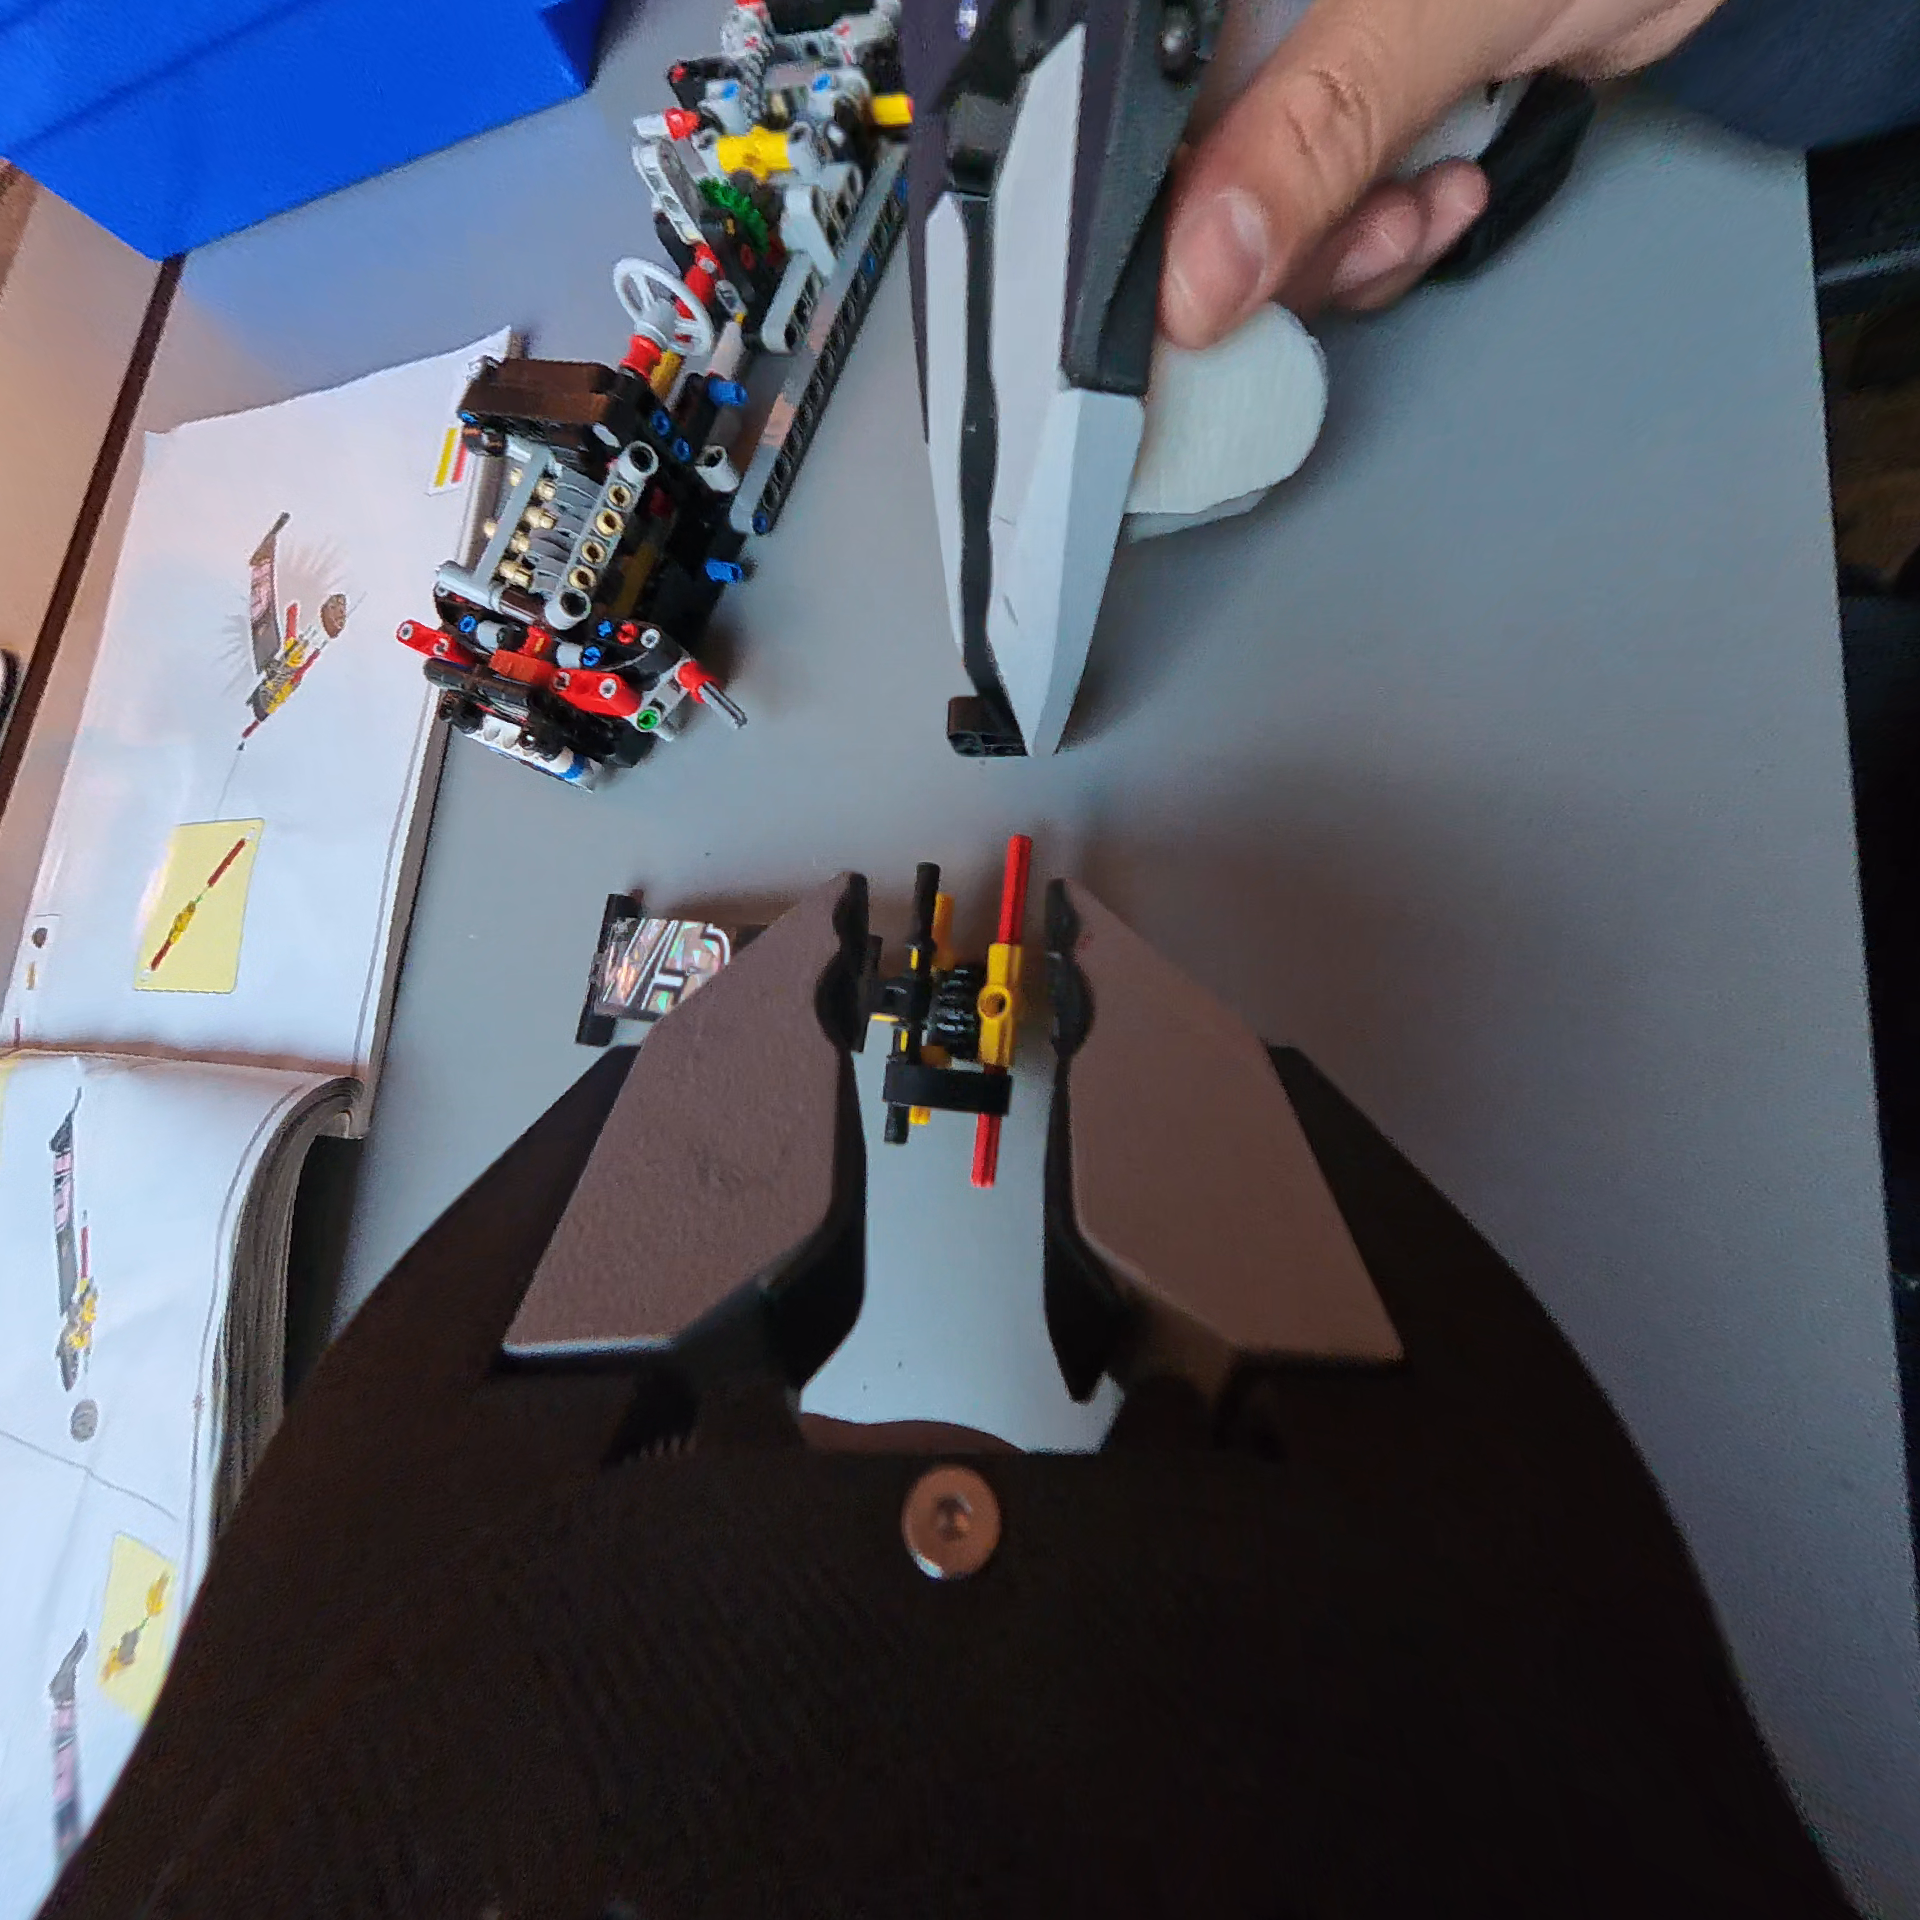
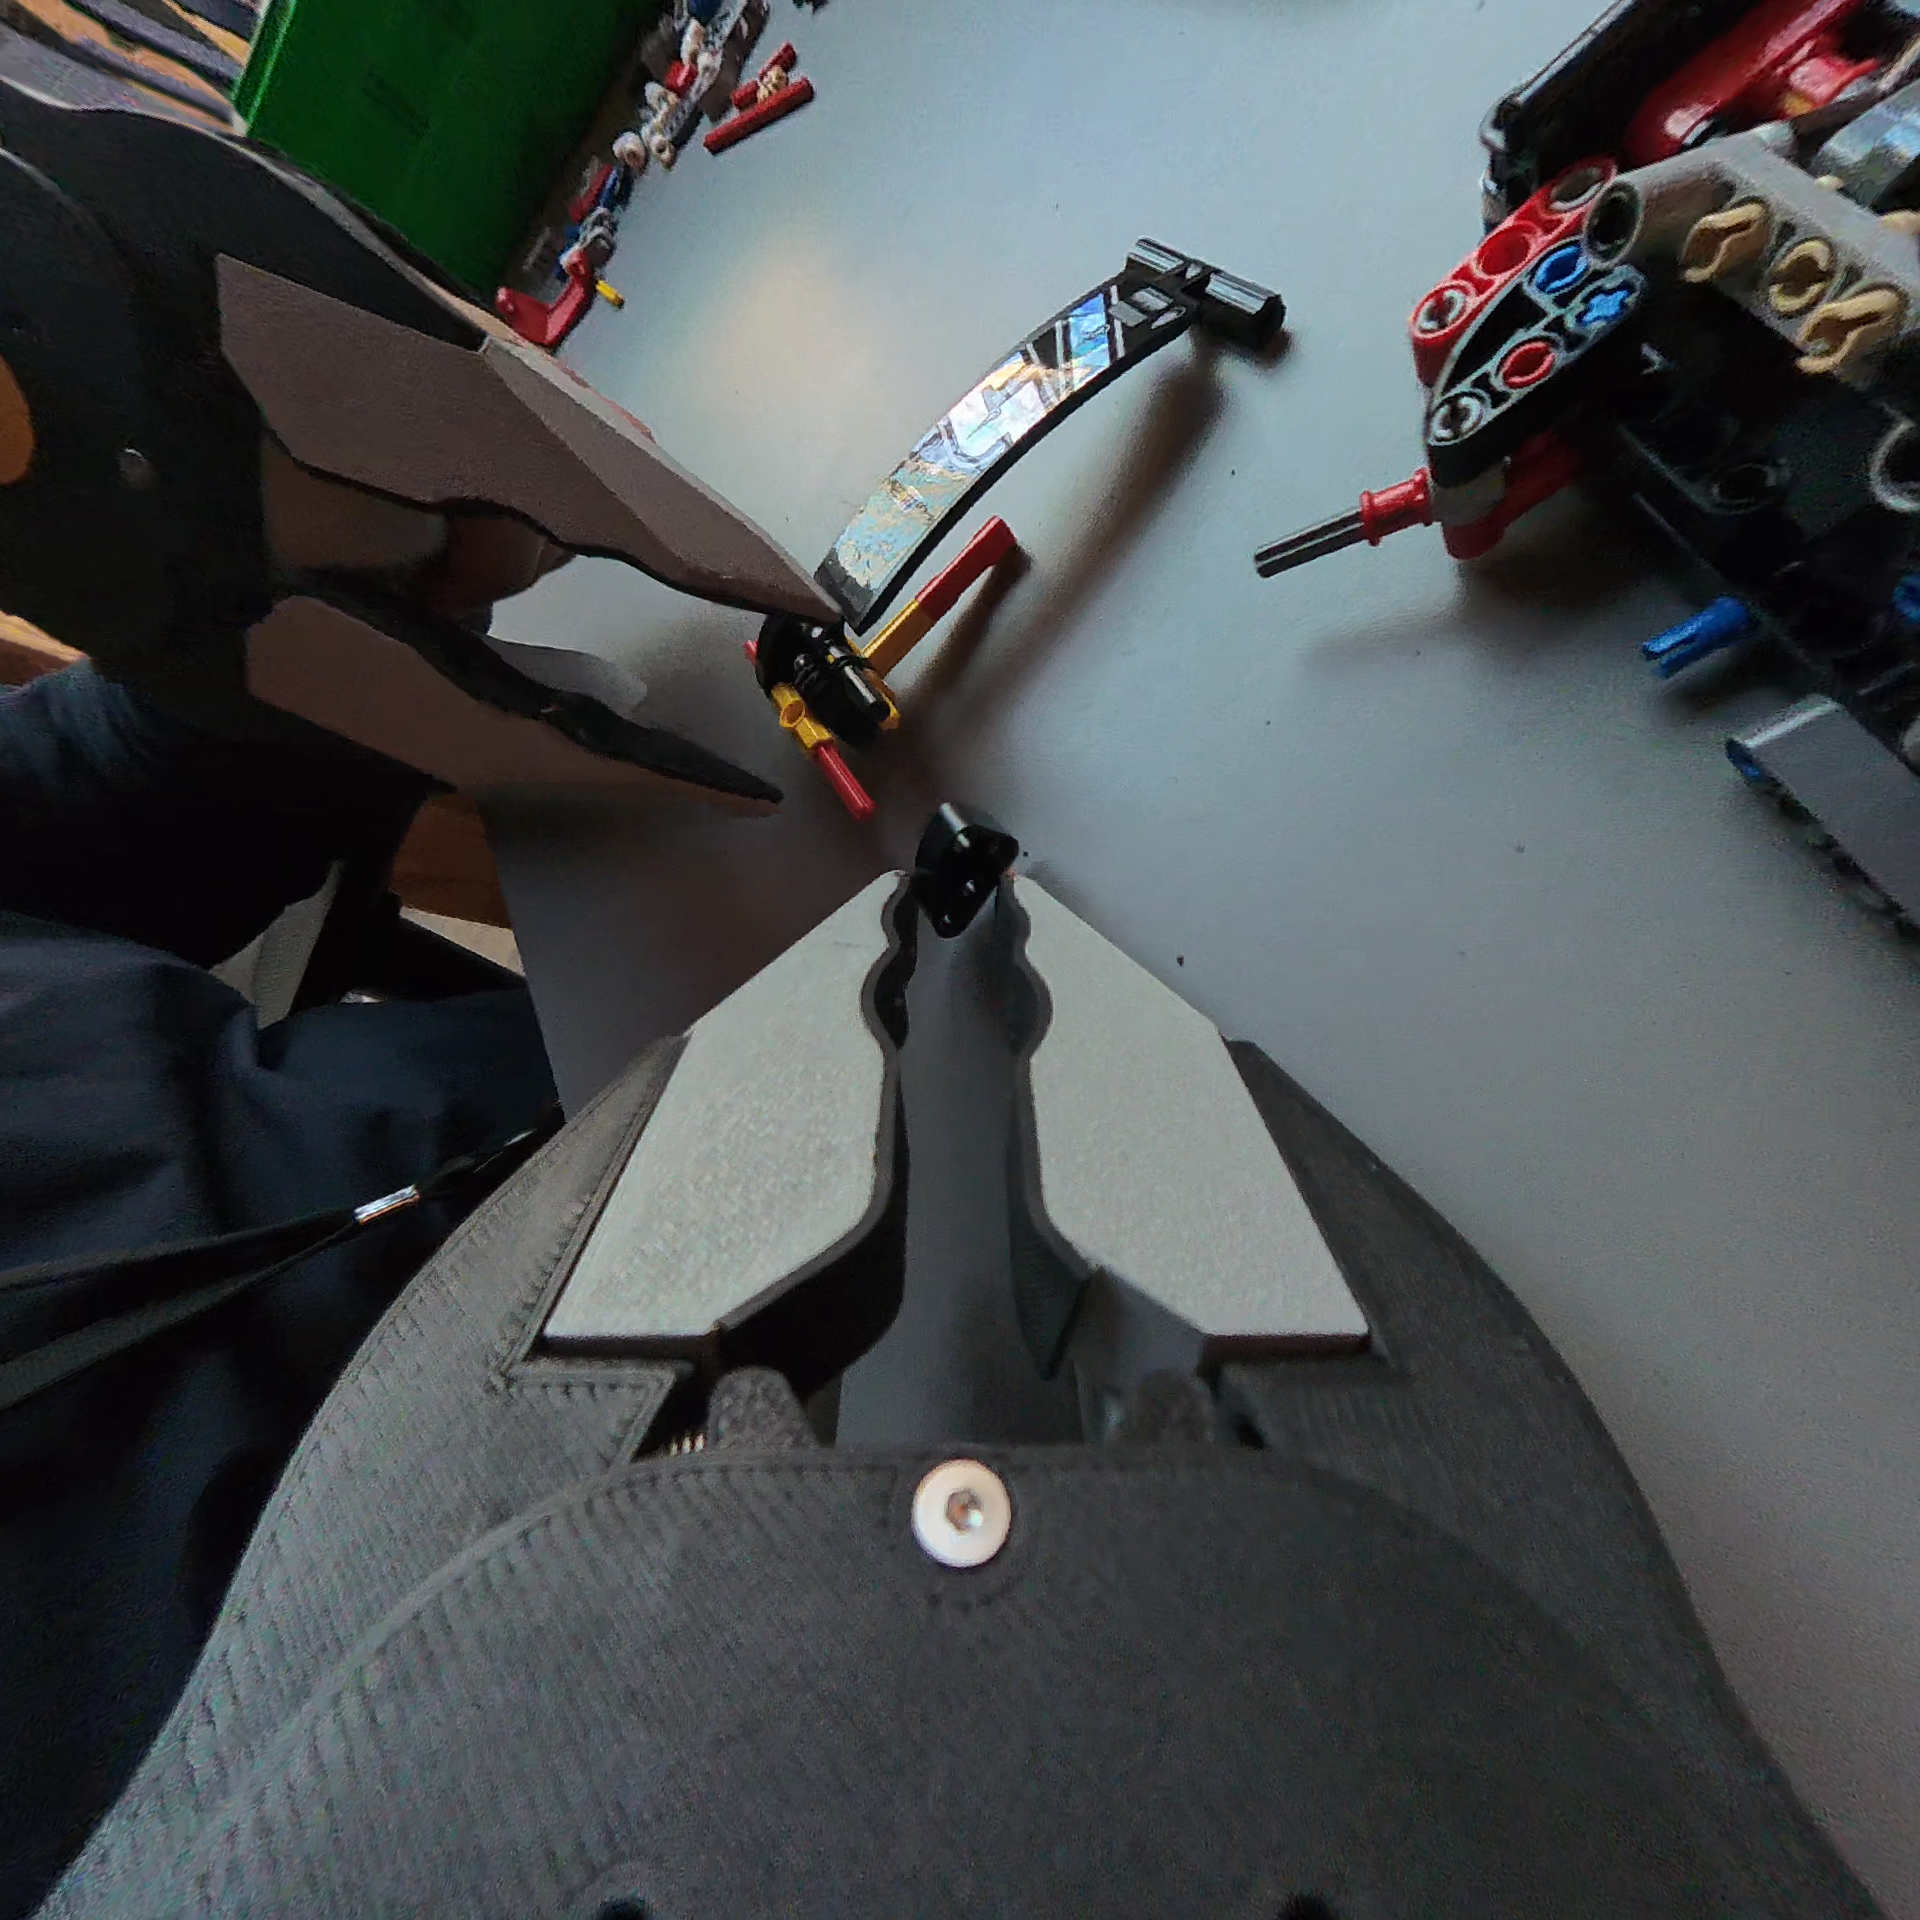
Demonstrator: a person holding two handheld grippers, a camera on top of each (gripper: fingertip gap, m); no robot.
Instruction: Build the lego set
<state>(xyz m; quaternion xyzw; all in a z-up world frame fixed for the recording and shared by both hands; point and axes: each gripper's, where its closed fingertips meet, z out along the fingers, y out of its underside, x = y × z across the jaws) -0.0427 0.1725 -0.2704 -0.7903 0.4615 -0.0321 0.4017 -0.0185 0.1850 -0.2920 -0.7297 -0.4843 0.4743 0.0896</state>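
My left gripper [image 1: 954,914] is open over the grey table [image 1: 1455,935]. A small assembly [image 1: 961,1003] of black, yellow and red pieces on a red axle lies between its fingers. The left pad is at the assembly's black side and a gap shows at the right pad. In the right wrist view the assembly [image 2: 831,675] rests on the table, with one finger of the left gripper [image 2: 805,707] at it and the other clear of it. My right gripper [image 2: 954,894] is shut on a small black piece [image 2: 961,883] at its fingertips, just above the table. It also shows in the left wrist view [image 1: 1013,717].
A black curved panel with a shiny sticker [image 2: 997,436] lies beside the assembly. A large brick model [image 1: 582,582] stands farther back, with an open instruction booklet [image 1: 208,779] to its left. A blue box [image 1: 260,94], a green bin [image 2: 436,114] and loose pieces [image 2: 675,114] lie farther off. A hand [image 1: 1299,177] holds the right gripper. Some 4 cm of space lies between my two pairs of fingers.
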